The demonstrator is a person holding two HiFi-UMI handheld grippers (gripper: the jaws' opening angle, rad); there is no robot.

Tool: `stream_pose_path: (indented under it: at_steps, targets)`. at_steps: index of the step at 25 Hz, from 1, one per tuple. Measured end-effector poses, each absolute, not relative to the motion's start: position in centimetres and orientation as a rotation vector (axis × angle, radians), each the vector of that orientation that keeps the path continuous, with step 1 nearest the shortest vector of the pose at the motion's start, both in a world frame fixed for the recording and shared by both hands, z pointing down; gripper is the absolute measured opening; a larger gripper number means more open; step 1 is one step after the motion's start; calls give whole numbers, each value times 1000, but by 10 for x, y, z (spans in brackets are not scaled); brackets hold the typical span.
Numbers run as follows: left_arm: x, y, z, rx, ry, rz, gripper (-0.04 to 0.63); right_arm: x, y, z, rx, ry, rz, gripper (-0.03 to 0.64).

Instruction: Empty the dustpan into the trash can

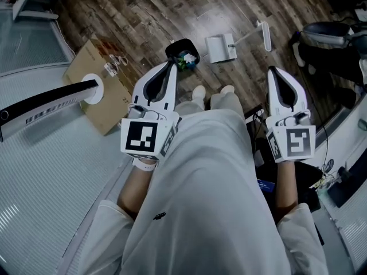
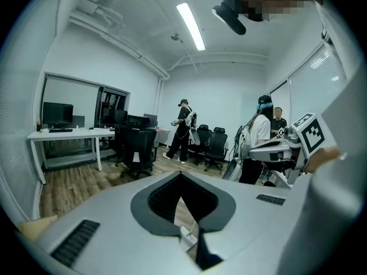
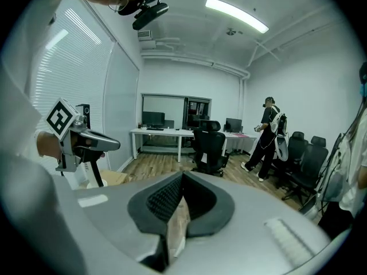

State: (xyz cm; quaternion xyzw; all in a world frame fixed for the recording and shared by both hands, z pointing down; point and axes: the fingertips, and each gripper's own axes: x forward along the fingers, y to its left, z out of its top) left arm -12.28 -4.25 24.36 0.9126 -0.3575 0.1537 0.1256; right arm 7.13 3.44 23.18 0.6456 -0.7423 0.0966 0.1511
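A white dustpan (image 1: 220, 48) lies on the wooden floor ahead of my feet, its long handle (image 1: 259, 34) pointing right. Just left of it stands a small black trash can (image 1: 183, 54) with colourful scraps inside. My left gripper (image 1: 170, 64) is held at waist height, its tip overlapping the can's near rim in the head view. It is shut with nothing in it. My right gripper (image 1: 273, 69) is also raised, to the right of the dustpan, shut and empty. In both gripper views the jaws meet at the tip, left gripper (image 2: 181, 173) and right gripper (image 3: 183, 173), pointing out across the room.
A flat cardboard sheet (image 1: 86, 67) lies on the floor at left, beside a monitor (image 1: 43, 107) on a round white base. Cables and dark gear crowd the right side (image 1: 321, 171). Office chairs (image 3: 209, 148), desks (image 2: 63, 136) and standing people (image 2: 182, 129) fill the room beyond.
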Motion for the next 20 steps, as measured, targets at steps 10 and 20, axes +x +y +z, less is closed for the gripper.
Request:
stream_pose_path:
  at_steps: [10, 20]
  targets:
    - [-107, -35, 238, 2679, -998, 443, 6, 60, 46, 223, 1843, -2162, 251, 12]
    - [-106, -34, 240, 2665, -996, 406, 6, 58, 45, 224, 1810, -2152, 223, 12]
